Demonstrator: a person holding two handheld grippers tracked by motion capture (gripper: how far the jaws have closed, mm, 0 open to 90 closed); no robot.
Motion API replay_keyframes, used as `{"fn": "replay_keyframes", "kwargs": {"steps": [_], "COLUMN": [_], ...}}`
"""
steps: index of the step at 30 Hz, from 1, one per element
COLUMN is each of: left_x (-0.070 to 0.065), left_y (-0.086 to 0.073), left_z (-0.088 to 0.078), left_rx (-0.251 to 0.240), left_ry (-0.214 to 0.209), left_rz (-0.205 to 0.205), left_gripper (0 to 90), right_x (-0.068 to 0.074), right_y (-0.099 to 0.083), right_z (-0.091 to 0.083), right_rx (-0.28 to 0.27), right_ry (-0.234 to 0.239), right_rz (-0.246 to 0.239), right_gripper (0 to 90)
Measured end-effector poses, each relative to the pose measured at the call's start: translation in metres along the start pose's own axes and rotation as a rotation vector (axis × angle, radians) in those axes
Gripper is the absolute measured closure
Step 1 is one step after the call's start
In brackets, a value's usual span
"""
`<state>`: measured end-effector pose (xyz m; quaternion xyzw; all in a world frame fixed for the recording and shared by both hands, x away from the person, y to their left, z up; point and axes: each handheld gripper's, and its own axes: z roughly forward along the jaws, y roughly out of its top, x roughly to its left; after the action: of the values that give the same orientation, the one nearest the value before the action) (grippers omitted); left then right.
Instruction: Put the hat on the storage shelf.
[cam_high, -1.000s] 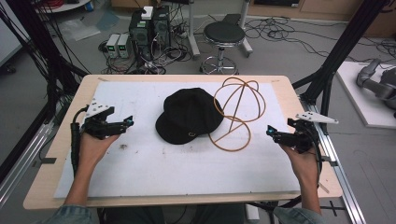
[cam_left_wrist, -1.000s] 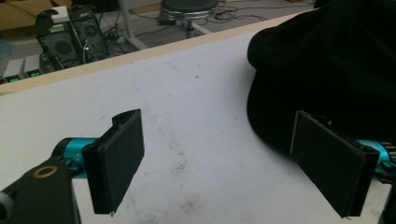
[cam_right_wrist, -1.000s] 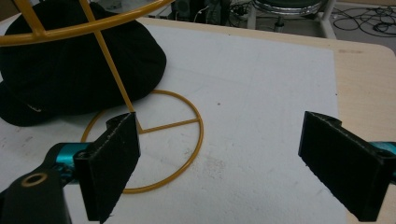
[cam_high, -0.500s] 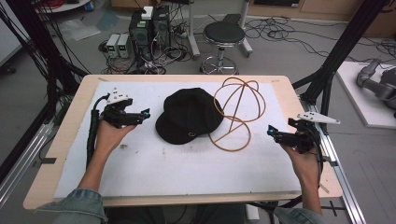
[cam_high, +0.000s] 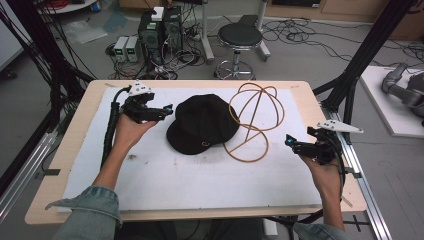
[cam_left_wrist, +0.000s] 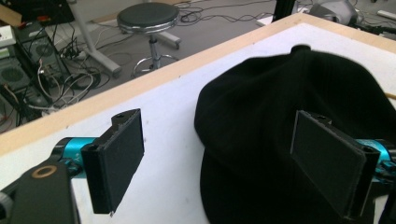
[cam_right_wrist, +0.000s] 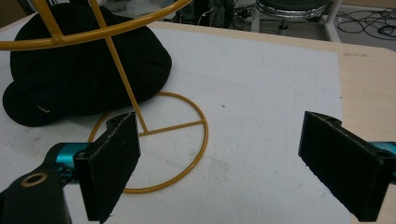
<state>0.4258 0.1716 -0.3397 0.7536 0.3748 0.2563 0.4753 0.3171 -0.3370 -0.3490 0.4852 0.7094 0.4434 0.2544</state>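
Observation:
A black cap (cam_high: 202, 124) lies in the middle of the white mat (cam_high: 165, 180), its brim toward the front. Right of it stands a yellow wire hat stand (cam_high: 252, 117) with a round base ring (cam_right_wrist: 154, 140). My left gripper (cam_high: 167, 110) hovers open just left of the cap; in the left gripper view its jaws straddle the cap's left edge (cam_left_wrist: 280, 121) without touching. My right gripper (cam_high: 290, 142) is open near the mat's right edge, right of the stand's ring, with nothing between its jaws.
The wooden table (cam_high: 65, 145) carries the mat. Beyond its far edge are a black stool (cam_high: 240, 37), computer boxes (cam_high: 160, 25) and loose cables on the floor. Black frame posts (cam_high: 360, 55) rise at both sides.
My left gripper has travelled right and away from me, from the mat's left side up to the cap's left edge. The right gripper has stayed put.

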Motion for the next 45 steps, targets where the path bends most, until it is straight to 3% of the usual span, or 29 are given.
{"fn": "replay_keyframes", "kwargs": {"steps": [6,16,22,33,40,45], "left_x": [-0.012,-0.039,-0.049,-0.058,-0.061,-0.061], "left_y": [0.017,0.042,0.036,0.025,0.021,0.019], "left_z": [0.018,0.063,0.088,0.110,0.116,0.117], "left_rx": [-0.002,-0.008,0.020,0.081,0.111,0.137], "left_ry": [-0.038,-0.105,-0.145,-0.170,-0.190,-0.204], "left_rz": [0.026,0.064,0.079,0.093,0.151,0.142], "left_gripper": [17.4,17.6,17.9,19.1,30.2,42.8], "right_x": [-0.001,-0.002,-0.002,-0.001,-0.002,-0.002], "right_y": [0.000,-0.003,-0.004,-0.004,-0.004,-0.004], "right_z": [0.000,-0.001,0.000,0.000,-0.001,-0.002], "right_rx": [-0.001,0.003,0.006,0.012,0.012,0.011], "right_ry": [-0.003,0.002,0.006,0.012,0.013,0.013], "right_rz": [0.003,0.008,0.007,0.006,0.009,0.011], "right_gripper": [12.4,12.5,12.5,12.5,12.5,12.5]}}
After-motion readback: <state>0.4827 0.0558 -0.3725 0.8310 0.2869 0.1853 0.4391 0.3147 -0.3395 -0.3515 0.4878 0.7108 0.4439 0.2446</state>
